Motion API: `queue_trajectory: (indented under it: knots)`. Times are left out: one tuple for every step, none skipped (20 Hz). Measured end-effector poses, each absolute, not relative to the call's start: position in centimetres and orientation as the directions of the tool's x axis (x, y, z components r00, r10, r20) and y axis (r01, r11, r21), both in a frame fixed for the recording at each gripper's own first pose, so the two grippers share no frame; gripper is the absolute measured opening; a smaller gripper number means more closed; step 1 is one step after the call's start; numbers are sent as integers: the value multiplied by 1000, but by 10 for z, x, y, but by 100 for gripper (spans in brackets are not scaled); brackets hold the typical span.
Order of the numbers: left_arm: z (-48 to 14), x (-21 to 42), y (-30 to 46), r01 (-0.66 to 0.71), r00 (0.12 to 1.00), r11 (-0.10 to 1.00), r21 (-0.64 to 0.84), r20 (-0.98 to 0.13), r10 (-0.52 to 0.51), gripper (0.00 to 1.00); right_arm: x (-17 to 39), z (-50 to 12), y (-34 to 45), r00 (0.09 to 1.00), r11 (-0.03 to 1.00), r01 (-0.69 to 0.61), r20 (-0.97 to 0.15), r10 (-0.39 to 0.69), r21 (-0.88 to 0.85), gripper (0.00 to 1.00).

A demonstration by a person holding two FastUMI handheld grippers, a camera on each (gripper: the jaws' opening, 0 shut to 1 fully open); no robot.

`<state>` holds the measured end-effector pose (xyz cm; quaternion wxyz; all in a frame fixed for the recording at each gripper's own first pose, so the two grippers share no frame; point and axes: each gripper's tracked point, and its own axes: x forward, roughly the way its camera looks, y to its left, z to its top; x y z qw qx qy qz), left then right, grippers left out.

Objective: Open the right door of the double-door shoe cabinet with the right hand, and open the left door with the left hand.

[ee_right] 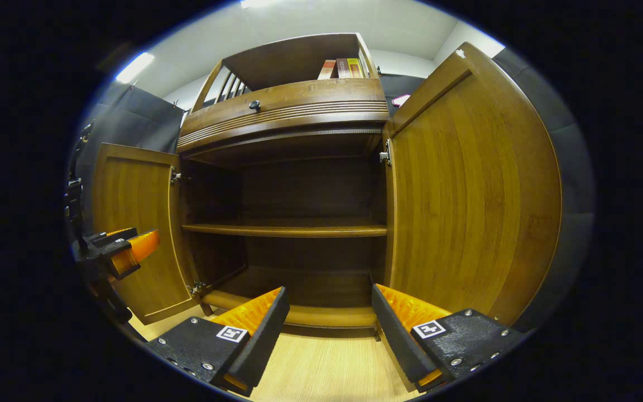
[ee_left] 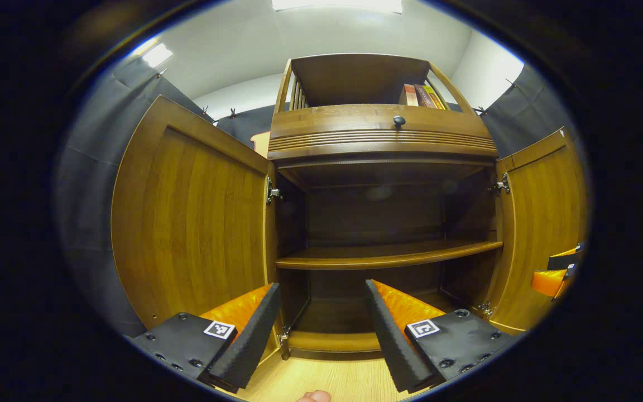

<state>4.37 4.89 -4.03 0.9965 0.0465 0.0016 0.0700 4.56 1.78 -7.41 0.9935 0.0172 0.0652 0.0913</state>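
Observation:
The brown wooden shoe cabinet (ee_left: 380, 142) has both doors swung wide. In the left gripper view the left door (ee_left: 190, 218) stands open at left and the right door (ee_left: 542, 223) at right. My left gripper (ee_left: 321, 335) is open in front of the bare inner shelf (ee_left: 383, 254), holding nothing. In the right gripper view the right door (ee_right: 466, 190) fills the right side and the left door (ee_right: 134, 223) stands open at left. My right gripper (ee_right: 327, 329) is open and holds nothing. The left gripper (ee_right: 123, 251) shows beside the left door.
A drawer front with a dark knob (ee_left: 398, 120) runs above the doors. Books (ee_left: 422, 96) stand on the top shelf. Light wooden floor (ee_left: 321, 379) lies in front of the cabinet. The right gripper (ee_left: 558, 273) shows at the far right edge.

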Motion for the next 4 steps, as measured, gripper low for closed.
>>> queue_trajectory:
  knots:
    - [-40, 45, 48, -137, 991, 987, 90, 5, 137, 96, 47, -72, 17, 975, 983, -179, -123, 183, 42, 81]
    - [-40, 46, 47, -136, 991, 987, 89, 4, 136, 96, 49, -71, 17, 976, 983, -178, -119, 181, 39, 92]
    - [-41, 47, 47, -133, 991, 987, 89, 4, 133, 96, 49, -70, 17, 977, 983, -178, -115, 181, 39, 81]
    - [-42, 47, 46, -131, 991, 987, 90, 4, 131, 96, 50, -69, 16, 977, 984, -176, -113, 180, 39, 100]
